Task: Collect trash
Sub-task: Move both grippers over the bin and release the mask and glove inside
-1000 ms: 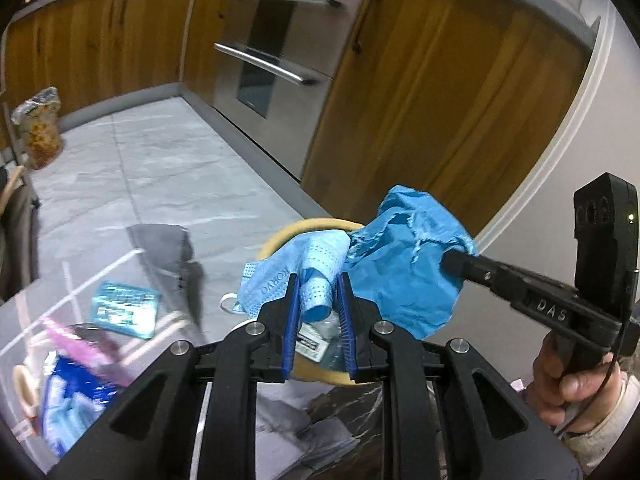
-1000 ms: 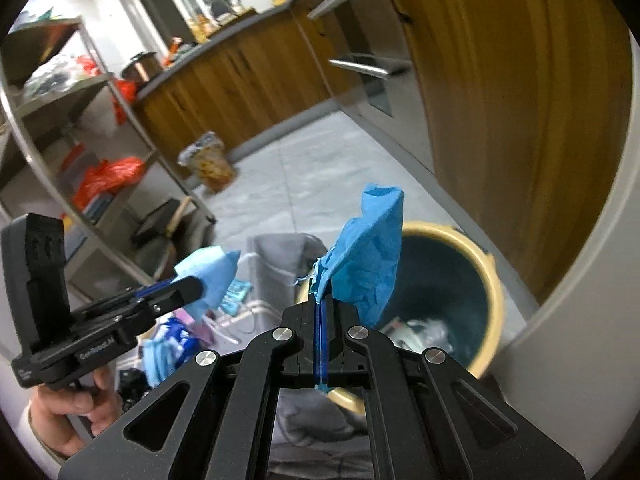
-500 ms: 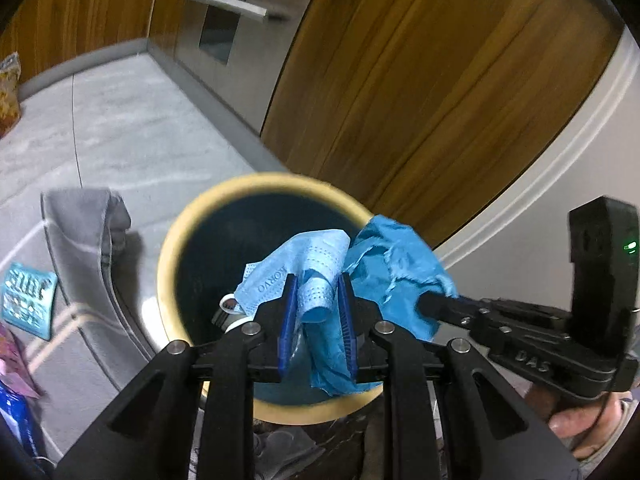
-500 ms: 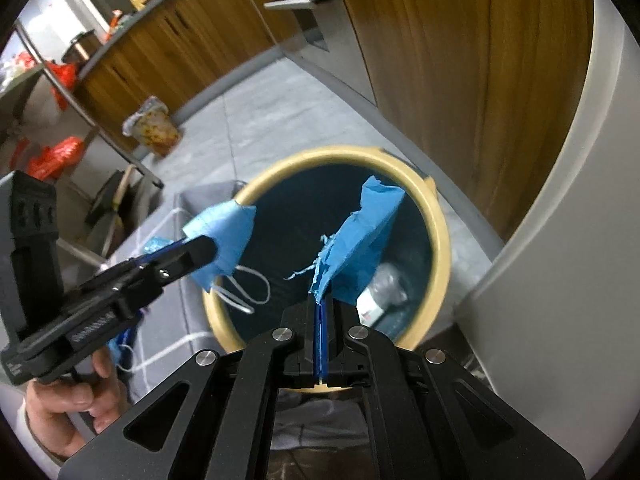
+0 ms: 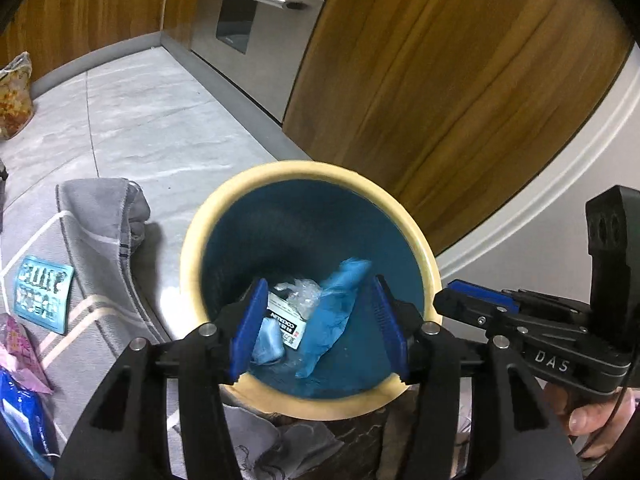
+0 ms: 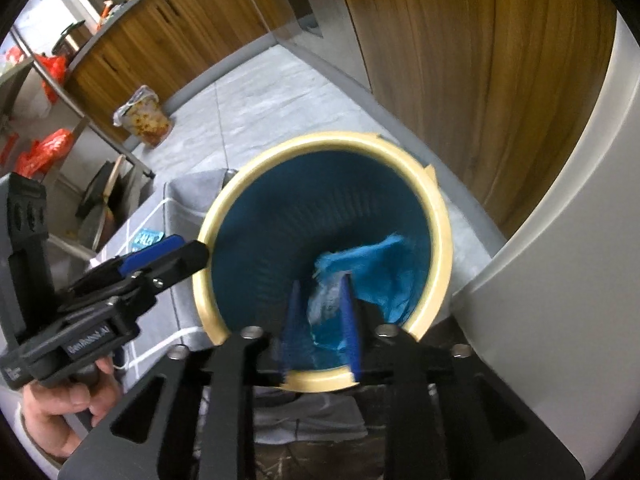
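A round bin with a cream rim and a dark blue inside stands on the floor below both grippers. My left gripper hangs over its mouth, jaws opening, with nothing between the pads. A light blue face mask and a crumpled blue sheet lie loose inside the bin, on a white labelled pack and clear plastic. My right gripper is at the bin's near rim, jaws opening, free of the blue sheet. The left gripper shows beside the rim.
A grey towel lies on the floor left of the bin, with a teal blister pack, a pink wrapper and a blue packet. Wooden cabinets, an oven and a white pillar stand close behind.
Both grippers came down over the bin, then opened. The face mask left the left gripper and the blue sheet left the right one; both now lie in the bin.
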A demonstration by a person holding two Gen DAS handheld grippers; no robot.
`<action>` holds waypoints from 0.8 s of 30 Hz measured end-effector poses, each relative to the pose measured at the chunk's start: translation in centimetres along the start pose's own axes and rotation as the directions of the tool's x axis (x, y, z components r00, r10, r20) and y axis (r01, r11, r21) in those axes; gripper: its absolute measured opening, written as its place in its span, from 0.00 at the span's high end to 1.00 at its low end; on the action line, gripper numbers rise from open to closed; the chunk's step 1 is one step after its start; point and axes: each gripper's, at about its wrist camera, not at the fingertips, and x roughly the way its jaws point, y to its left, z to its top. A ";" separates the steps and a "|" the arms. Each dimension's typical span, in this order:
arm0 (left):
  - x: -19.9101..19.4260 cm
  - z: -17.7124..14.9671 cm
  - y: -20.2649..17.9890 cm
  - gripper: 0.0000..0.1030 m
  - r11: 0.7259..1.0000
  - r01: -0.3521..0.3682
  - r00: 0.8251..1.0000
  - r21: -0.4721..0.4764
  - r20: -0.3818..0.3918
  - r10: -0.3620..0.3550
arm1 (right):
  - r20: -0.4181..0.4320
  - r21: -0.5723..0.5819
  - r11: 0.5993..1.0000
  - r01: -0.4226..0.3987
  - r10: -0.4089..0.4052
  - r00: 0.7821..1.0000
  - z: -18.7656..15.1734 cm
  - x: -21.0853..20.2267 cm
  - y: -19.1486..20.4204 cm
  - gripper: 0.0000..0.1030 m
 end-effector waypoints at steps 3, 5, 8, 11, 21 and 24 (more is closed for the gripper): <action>-0.8 0.1 0.3 0.48 1.000 -0.010 1.000 -0.001 0.014 0.010 | 0.011 0.000 1.000 0.002 -0.002 1.000 0.0 -0.3 0.0 0.74; -1.2 0.1 0.5 0.48 1.000 -0.014 1.000 -0.005 0.020 0.014 | 0.015 0.000 1.000 0.002 -0.002 1.000 0.0 -0.4 0.0 0.73; -1.7 0.1 0.5 0.48 1.000 -0.023 0.999 0.001 0.022 0.023 | 0.021 -0.006 1.000 0.007 -0.007 1.000 0.1 -0.5 0.2 0.71; -2.0 0.1 0.7 0.48 1.000 -0.022 0.999 0.001 0.026 0.022 | 0.037 -0.020 1.000 0.016 -0.015 0.999 0.1 -0.8 0.7 0.54; -5.4 0.0 2.2 0.20 0.998 -0.055 0.996 0.001 0.072 0.055 | 0.075 -0.054 0.998 0.013 -0.009 0.997 0.5 -1.5 1.7 0.33; -6.5 -0.3 3.1 0.19 0.998 -0.068 0.994 -0.006 0.080 0.068 | 0.079 -0.071 0.997 0.010 -0.004 0.997 0.5 -1.6 2.5 0.32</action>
